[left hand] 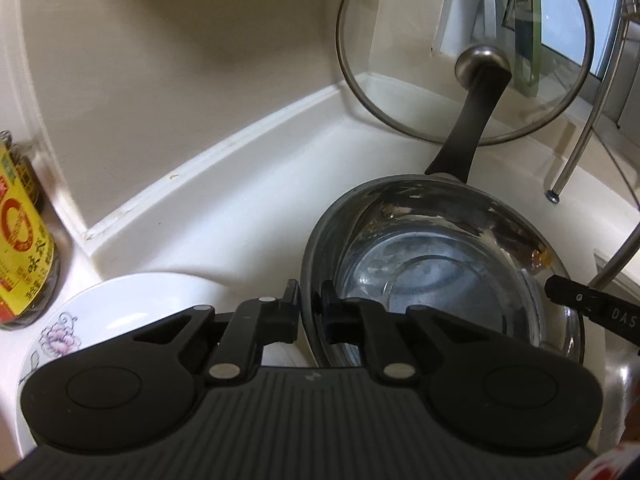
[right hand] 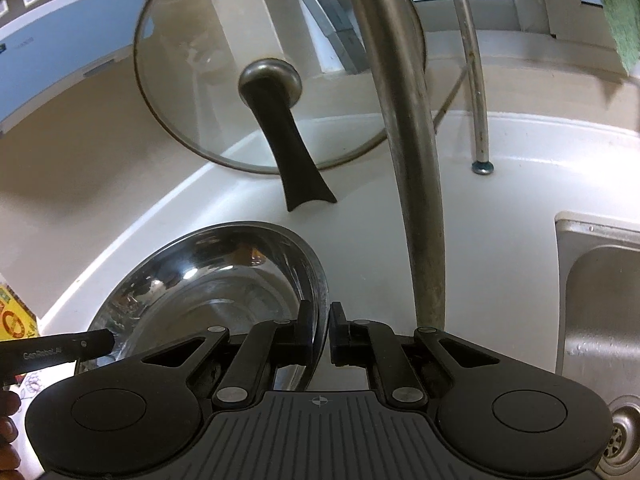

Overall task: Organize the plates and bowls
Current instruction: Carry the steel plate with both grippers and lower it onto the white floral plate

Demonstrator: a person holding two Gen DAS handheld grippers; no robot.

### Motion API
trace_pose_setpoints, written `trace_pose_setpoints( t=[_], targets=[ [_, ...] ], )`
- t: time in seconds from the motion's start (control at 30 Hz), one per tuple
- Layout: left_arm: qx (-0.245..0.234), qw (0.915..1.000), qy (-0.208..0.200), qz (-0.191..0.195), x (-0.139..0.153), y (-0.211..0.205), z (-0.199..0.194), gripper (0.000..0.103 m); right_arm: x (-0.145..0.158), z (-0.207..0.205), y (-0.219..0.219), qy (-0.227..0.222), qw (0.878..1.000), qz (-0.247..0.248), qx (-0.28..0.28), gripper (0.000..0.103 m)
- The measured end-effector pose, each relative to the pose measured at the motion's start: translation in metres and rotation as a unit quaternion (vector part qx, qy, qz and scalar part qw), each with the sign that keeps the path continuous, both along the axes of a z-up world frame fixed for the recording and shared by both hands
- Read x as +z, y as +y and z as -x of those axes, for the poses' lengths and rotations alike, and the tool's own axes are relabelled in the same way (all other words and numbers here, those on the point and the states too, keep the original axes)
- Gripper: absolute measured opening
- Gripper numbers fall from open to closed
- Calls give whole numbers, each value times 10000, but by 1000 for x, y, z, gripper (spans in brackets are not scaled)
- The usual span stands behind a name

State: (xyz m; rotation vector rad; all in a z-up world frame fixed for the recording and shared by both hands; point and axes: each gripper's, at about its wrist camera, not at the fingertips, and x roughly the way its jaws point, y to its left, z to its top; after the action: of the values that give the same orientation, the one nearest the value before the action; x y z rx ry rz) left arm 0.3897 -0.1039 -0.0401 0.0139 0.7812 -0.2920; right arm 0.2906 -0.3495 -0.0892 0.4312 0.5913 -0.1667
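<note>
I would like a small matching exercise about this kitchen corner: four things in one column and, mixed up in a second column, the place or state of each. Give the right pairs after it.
Things:
1. steel bowl
2. glass lid
3. flowered plate
4. yellow jar

Places or states:
A. leans upright against the back wall
B. stands at the far left of the counter
C. its rim sits between both pairs of tongs, the left tongs and the right tongs
D. lies flat, partly hidden under the left tongs

Pairs: 1-C, 2-A, 3-D, 4-B
</note>
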Motion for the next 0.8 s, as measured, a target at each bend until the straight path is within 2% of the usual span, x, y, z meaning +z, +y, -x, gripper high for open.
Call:
trace_pose_setpoints(
  t=[0.3,0.8],
  targets=[
    [206,9997,-17,123,10,12,32,9,13,13,-3,-100,9996,36,276,8],
    [708,9972,-89,232,22,42,82,9,27,38,18,-207,9960,126,855,8]
  ],
)
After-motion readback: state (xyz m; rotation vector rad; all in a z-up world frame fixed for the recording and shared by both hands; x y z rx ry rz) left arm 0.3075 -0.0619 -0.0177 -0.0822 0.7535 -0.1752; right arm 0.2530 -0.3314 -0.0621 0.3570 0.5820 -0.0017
